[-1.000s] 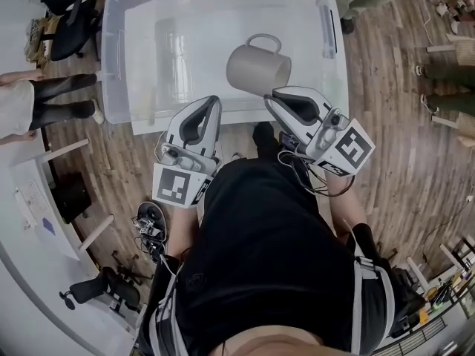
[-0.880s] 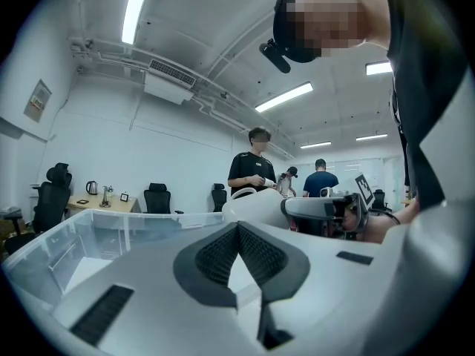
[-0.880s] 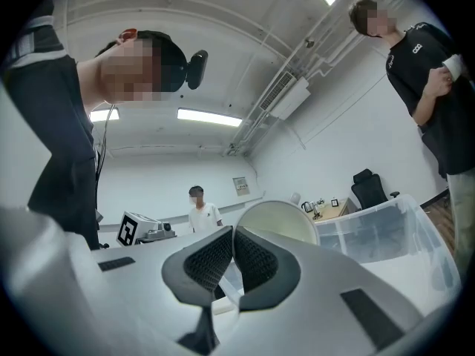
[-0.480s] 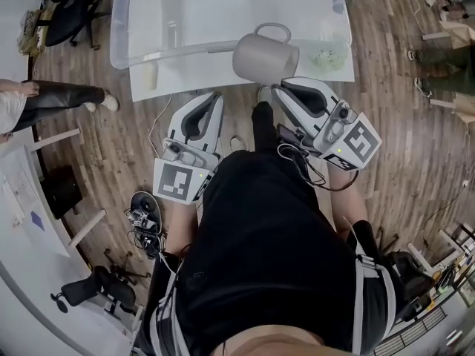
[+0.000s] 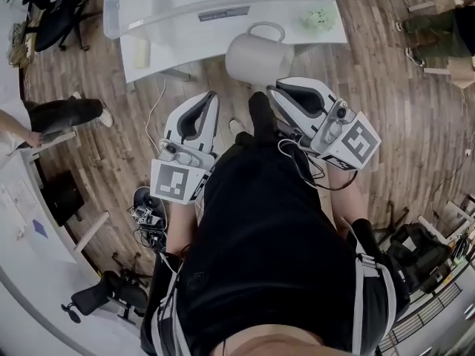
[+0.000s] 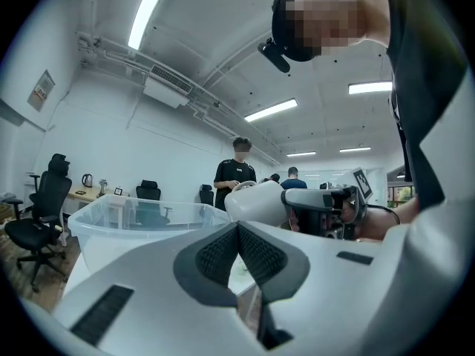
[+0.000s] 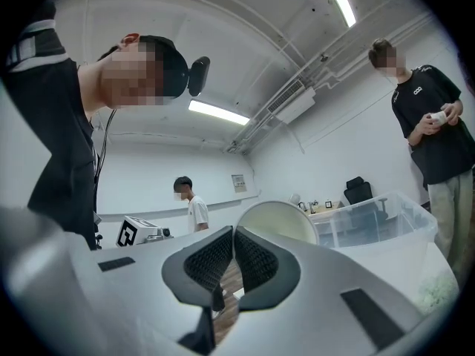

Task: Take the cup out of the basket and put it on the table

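Over the wood floor [image 5: 386,124], just off the near edge of the table [image 5: 171,54], the right gripper [image 5: 273,87] is clamping the cup [image 5: 252,59] by its rim, sideways with its handle pointing at the table, while the left gripper [image 5: 213,95] is hanging closed and empty.

Wood-plank floor [image 5: 401,124], black office chairs [image 6: 44,213], white walls [image 6: 96,124], ceiling strip lights [image 6: 148,10]

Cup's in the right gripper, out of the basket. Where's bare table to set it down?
Free: the table strip between the basket's front wall and the near edge, from the small pale block across to the cup in the right gripper. Tighter at the right end, where a small green thing sits by the basket's corner.
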Action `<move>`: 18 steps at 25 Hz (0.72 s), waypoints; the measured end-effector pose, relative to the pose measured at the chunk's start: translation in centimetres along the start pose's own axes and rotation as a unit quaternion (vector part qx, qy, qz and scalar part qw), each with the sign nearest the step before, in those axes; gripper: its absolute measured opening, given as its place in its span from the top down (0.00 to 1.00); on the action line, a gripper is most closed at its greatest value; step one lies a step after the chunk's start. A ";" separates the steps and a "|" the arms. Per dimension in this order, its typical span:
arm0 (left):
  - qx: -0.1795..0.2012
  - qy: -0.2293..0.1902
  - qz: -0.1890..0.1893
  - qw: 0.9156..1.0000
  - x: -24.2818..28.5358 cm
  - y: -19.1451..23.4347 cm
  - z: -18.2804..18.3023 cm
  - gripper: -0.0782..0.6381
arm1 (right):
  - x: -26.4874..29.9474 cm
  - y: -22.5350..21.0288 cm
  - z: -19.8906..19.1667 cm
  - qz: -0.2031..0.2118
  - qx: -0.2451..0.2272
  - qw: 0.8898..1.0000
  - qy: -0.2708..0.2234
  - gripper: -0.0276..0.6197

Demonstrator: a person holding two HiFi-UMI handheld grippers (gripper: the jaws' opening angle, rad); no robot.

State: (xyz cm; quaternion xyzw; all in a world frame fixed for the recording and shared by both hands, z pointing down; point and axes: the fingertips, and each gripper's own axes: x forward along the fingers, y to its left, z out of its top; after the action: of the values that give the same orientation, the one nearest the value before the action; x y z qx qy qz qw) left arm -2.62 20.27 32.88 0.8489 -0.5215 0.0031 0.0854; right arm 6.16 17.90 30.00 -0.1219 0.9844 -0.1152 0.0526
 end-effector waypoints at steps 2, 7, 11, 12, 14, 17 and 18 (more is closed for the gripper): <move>0.003 0.000 -0.004 1.000 -0.4 -0.8 -0.1 0.87 | -0.9 0.7 0.0 -0.003 -0.003 1.000 -0.002 0.91; 0.006 -0.001 -0.005 1.000 -0.8 -2.0 0.1 0.87 | -2.6 1.6 0.5 -0.009 -0.014 1.000 -0.008 0.91; 0.006 -0.004 -0.008 1.000 0.1 -3.2 0.5 0.87 | -4.0 1.4 1.2 -0.012 -0.023 1.000 -0.009 0.91; 0.006 -0.004 -0.009 1.000 0.5 -3.5 0.5 0.87 | -4.4 1.2 1.4 -0.012 -0.025 1.000 -0.008 0.91; 0.005 -0.006 -0.010 1.000 1.2 -4.3 0.7 0.87 | -5.3 1.0 1.5 -0.012 -0.025 1.000 -0.005 0.91; 0.004 -0.011 -0.010 1.000 2.1 -5.5 1.2 0.87 | -6.4 0.7 1.4 -0.011 -0.023 1.000 0.002 0.91; 0.004 -0.012 -0.011 1.000 2.4 -5.9 1.3 0.87 | -6.7 0.6 1.3 -0.011 -0.024 1.000 0.003 0.91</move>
State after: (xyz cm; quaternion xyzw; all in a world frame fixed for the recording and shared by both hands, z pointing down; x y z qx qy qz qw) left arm 3.57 20.60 31.00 0.8548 -0.5133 -0.0058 0.0756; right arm 12.69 19.85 29.06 -0.1333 0.9857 -0.0926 0.0453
